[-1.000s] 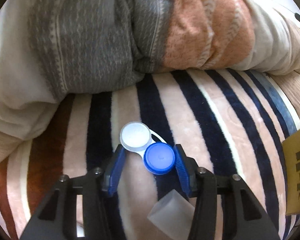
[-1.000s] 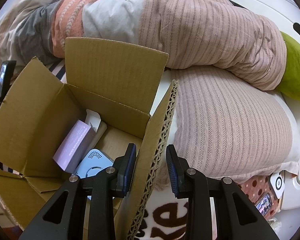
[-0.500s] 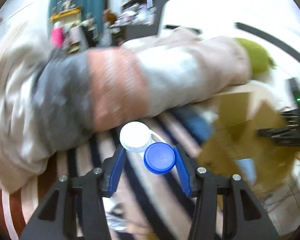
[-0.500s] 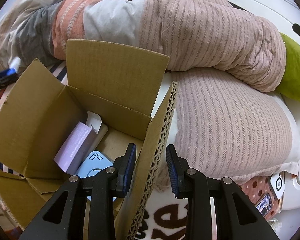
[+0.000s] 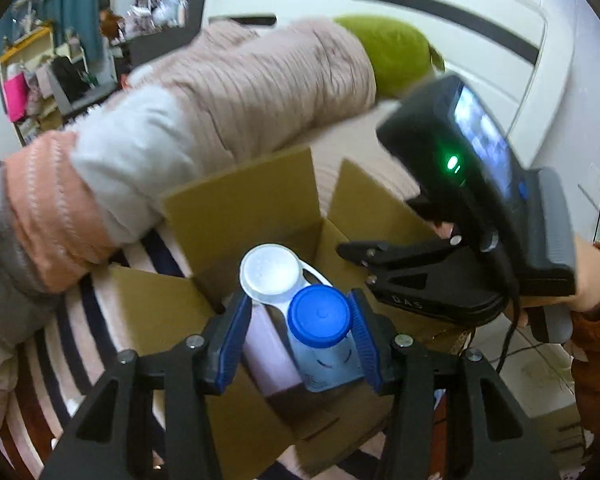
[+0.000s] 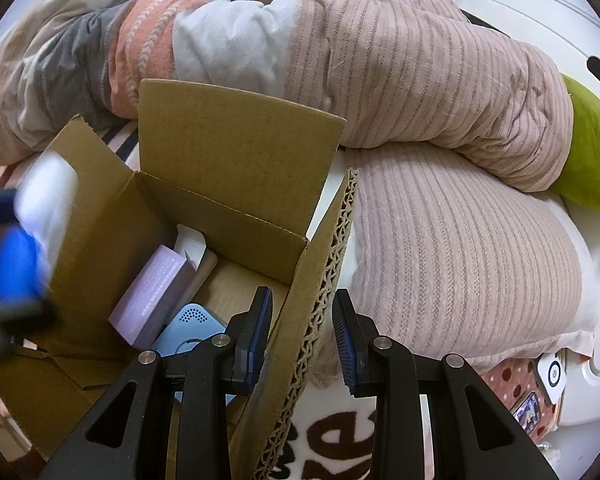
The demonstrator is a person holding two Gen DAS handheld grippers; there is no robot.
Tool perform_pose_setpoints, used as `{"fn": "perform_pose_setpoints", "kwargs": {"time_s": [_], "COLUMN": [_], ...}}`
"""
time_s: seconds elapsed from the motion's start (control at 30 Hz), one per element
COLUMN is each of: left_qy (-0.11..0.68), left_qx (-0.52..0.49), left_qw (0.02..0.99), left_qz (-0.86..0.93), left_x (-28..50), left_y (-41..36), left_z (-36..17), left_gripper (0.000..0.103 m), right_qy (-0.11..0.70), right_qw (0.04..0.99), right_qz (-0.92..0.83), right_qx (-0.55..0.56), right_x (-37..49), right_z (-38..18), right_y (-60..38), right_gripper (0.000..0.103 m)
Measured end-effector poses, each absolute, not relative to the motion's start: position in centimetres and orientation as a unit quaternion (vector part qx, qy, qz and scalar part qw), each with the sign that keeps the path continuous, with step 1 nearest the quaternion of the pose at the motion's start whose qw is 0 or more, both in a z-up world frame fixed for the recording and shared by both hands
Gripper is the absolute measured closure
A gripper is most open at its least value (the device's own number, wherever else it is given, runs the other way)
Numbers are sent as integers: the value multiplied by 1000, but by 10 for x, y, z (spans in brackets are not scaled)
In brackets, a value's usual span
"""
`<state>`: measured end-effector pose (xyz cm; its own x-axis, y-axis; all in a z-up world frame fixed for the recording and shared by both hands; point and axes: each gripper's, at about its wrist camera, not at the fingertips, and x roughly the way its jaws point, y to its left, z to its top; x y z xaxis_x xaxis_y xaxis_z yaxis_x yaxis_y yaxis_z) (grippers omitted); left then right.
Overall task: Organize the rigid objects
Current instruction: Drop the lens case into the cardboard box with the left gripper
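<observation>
My left gripper (image 5: 298, 334) is shut on a contact lens case (image 5: 296, 292) with one white cap and one blue cap, held above the open cardboard box (image 5: 244, 204). In the right wrist view the case (image 6: 24, 240) shows blurred at the left, over the box (image 6: 236, 148). Inside the box lie a lilac carton (image 6: 156, 292) and a light blue device (image 6: 188, 328). My right gripper (image 6: 302, 330) straddles the box's right flap (image 6: 320, 292), its jaws a little apart on either side of the cardboard.
A folded striped duvet (image 6: 340, 60) lies behind the box. A green pillow (image 6: 592, 152) is at the far right. The box stands on a striped blanket (image 5: 72, 344). A white bed frame (image 5: 480, 40) rises behind.
My left gripper has lifted the lens case off the striped blanket and swung it right, over the open box. The right gripper has stayed on the flap.
</observation>
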<state>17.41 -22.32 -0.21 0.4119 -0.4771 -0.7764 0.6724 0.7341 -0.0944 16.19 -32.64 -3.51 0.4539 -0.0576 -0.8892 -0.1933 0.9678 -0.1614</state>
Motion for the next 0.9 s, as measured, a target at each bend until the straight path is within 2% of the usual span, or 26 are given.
{"fn": "perform_pose_setpoints", "kwargs": {"time_s": [0.4,0.5,0.57,0.67,0.77,0.9], "left_qy": [457,453,446,433,420,406], "left_qx": [118,110,106,102,94,74], "left_qw": [814,818,822,833,844,860], "left_qz": [-339,-338,-337,-329,-322,-301], "left_x": [186,184,179,172,162,149], "left_y": [-228,-222,-215,-203,-183,-143], "left_z": [-19,-16,-12,-4,4,12], "left_gripper": [56,45,33,24,18,17], "right_qy": [520,520,521,522,524,524], "right_qw": [845,845,845,844,843,843], "right_qz": [44,43,42,40,38,34], "right_qx": [-116,-117,-118,-118,-116,-117], "right_x": [160,160,161,161,162,162], "right_z": [-34,-34,-34,-35,-35,-36], "right_y": [-329,-329,-329,-329,-329,-328], "right_gripper": [78,78,78,78,78,78]}}
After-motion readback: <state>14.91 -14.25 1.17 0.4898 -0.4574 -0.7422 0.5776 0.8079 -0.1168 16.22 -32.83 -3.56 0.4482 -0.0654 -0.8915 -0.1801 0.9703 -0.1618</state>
